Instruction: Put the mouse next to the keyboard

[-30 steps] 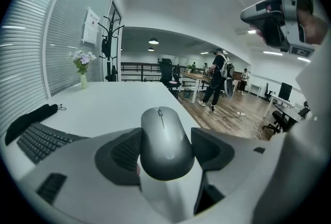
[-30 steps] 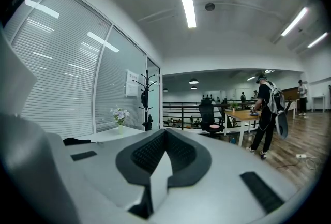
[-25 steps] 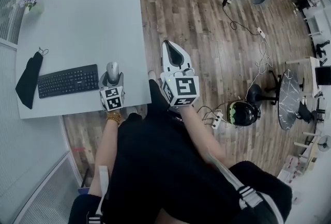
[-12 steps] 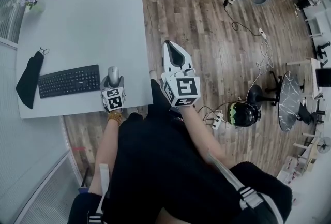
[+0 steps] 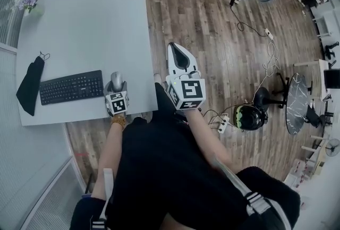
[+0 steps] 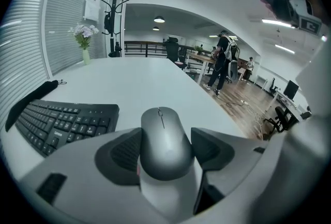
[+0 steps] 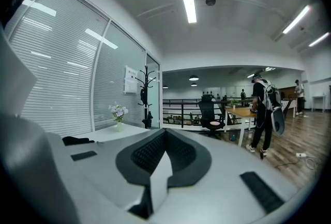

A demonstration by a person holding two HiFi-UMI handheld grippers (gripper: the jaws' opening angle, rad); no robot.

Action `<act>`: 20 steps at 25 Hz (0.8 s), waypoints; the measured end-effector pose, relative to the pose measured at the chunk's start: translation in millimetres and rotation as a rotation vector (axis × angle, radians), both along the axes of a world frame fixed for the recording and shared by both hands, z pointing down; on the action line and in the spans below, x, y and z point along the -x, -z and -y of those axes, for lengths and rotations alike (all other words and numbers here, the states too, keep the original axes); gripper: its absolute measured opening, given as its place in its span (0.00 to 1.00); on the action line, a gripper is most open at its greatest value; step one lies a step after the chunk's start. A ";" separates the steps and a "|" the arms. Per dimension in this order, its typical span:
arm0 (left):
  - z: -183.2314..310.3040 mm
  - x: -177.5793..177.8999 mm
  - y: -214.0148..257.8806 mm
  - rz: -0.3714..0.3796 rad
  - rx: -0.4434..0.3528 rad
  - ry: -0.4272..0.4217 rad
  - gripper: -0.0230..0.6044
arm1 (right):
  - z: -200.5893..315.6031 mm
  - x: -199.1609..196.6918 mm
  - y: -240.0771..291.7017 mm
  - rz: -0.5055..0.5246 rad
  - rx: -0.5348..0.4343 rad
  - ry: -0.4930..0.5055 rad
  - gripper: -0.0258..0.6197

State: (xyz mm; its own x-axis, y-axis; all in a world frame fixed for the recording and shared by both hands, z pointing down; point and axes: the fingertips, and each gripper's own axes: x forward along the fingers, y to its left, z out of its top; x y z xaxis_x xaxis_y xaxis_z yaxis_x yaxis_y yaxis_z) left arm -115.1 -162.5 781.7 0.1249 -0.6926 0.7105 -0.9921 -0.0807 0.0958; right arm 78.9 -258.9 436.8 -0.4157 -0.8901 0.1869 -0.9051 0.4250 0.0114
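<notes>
Your left claw (image 6: 165, 151) is clamped on the mouse (image 6: 163, 137), one pad against each long side of its rear half. In the head view the mouse (image 5: 116, 79) sits just right of the keyboard (image 5: 71, 87), close to the near edge of the counter (image 5: 90, 16). No view shows whether it rests on the surface or hangs just above it.

Expect a light, rigid shell with a smooth, curved top that looks slippery. Grip the flatter flanks low down, as you are doing, and squeeze gently: a hard pinch on that curve could pop it upward or press a button.

Your right claw (image 7: 163, 151) is clenched on nothing, held out over the wooden floor to the right of the counter, well apart from the work.
</notes>
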 end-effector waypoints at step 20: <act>-7.5 11.5 -21.6 0.030 0.116 -0.033 0.53 | 10.1 18.6 -1.2 -0.015 0.008 0.017 0.04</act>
